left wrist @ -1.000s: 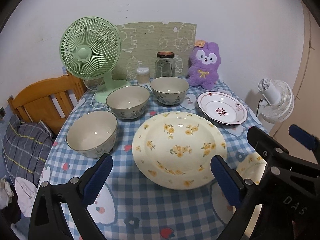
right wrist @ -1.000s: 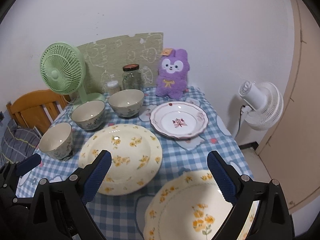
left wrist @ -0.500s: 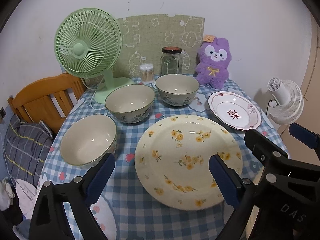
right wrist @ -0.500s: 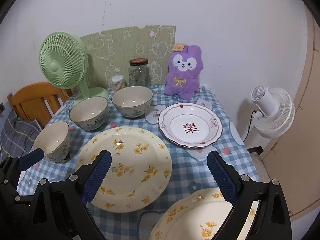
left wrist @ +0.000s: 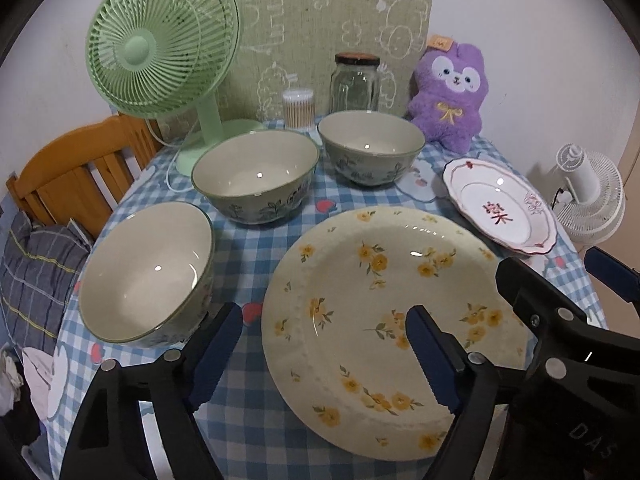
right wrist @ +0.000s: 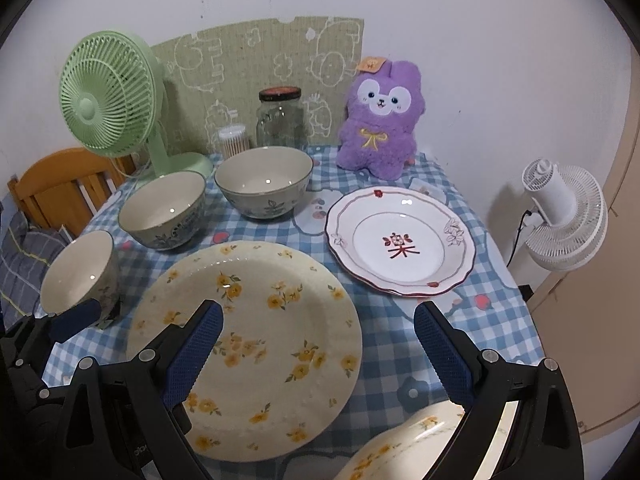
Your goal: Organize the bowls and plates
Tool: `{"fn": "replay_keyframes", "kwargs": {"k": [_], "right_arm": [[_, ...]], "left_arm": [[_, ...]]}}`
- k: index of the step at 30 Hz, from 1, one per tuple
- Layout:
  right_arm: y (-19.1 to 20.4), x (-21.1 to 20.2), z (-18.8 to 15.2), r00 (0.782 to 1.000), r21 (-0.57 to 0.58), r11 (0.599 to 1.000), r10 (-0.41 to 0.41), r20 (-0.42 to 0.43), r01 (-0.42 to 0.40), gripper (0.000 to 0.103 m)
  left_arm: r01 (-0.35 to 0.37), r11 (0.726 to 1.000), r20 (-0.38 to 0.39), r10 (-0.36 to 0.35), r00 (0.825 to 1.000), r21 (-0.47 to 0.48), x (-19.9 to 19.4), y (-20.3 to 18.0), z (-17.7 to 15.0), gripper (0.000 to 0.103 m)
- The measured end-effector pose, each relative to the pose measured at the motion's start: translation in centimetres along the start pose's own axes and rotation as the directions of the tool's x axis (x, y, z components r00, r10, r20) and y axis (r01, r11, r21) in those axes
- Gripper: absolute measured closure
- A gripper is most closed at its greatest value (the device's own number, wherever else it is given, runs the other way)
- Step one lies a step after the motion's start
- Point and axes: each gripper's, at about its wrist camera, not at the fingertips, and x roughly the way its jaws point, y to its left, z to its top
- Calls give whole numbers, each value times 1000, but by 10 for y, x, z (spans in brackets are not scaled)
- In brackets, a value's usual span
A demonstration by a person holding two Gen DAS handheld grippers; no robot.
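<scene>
Ceramic bowls [left wrist: 256, 176] (all three) empty.

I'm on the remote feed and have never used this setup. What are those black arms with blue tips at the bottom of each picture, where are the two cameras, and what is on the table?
They are two hand-held grippers, each with a fisheye camera looking along its jaws. One picture comes from the left gripper, whose jaws are closing with nothing between them; the other from the right gripper, open and empty. Each gripper shows at the edge of the other's view. On the checked tablecloth lie three bowls: near-left, middle and back. There is a yellow-flowered plate, a second flowered plate at the near edge, and a red-trimmed white plate. Behind stand a green fan, a glass jar and a purple plush toy. Nothing is held.
</scene>
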Motion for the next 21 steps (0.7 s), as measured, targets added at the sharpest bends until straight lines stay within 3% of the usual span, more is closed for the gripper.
{"fn": "replay_keyframes", "kwargs": {"k": [21], "right_arm": [[1, 64, -8, 989, -17, 1000, 7, -145, -10, 15]], "left_arm": [[-8, 999, -138, 2, 990, -47, 53, 8, -5, 34]]}}
